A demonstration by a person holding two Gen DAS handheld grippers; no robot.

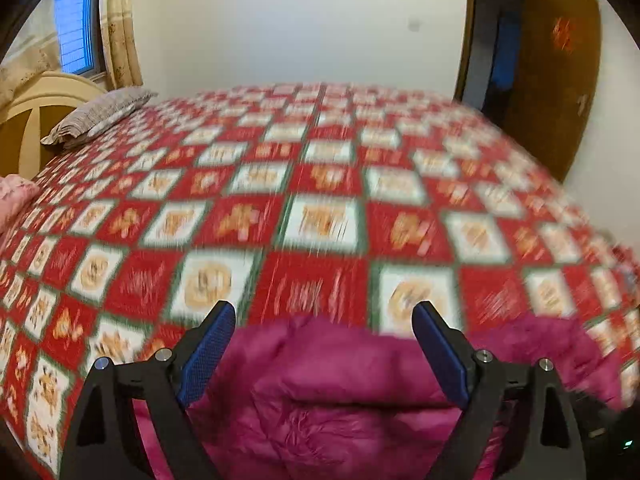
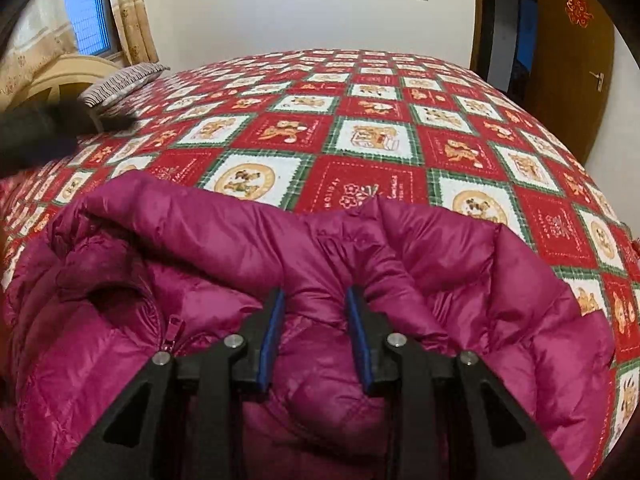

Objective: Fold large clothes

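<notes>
Jacket [image 2: 304, 248]: a magenta quilted down jacket, puffy and bunched in folds, is laid on the near part of the bed; its zipper [image 2: 173, 330] is seen on the jacket's left side in the right wrist view.
Bed cover [image 2: 372, 136]: a red, white and green checked cover with bear motifs is spread over the whole bed; the jacket lies on its near edge.
Left gripper [image 1: 324, 320]: the jaws are spread wide and released, nothing is pinched; the blue pads [image 1: 208, 350] are held above the jacket's far fold, with fabric seen below but not pressed. The left wrist view is blurred.
Right gripper [image 2: 315, 296]: the jaws are drawn partly together, and a raised ridge of the jacket is seen between the blue pads [image 2: 271, 336]; the fabric is clenched at the jacket's middle.
Pillow [image 2: 120, 80]: a grey patterned pillow is placed at the far left of the bed, well apart from the jacket.
Headboard [image 1: 36, 108]: a cream curved headboard is seen beyond the pillow.
Curtain [image 2: 130, 12]: a beige curtain is hung beside a window [image 2: 84, 12], far left of the jacket.
Door [image 2: 576, 52]: a brown door with a red ornament is seen far right of the jacket.
</notes>
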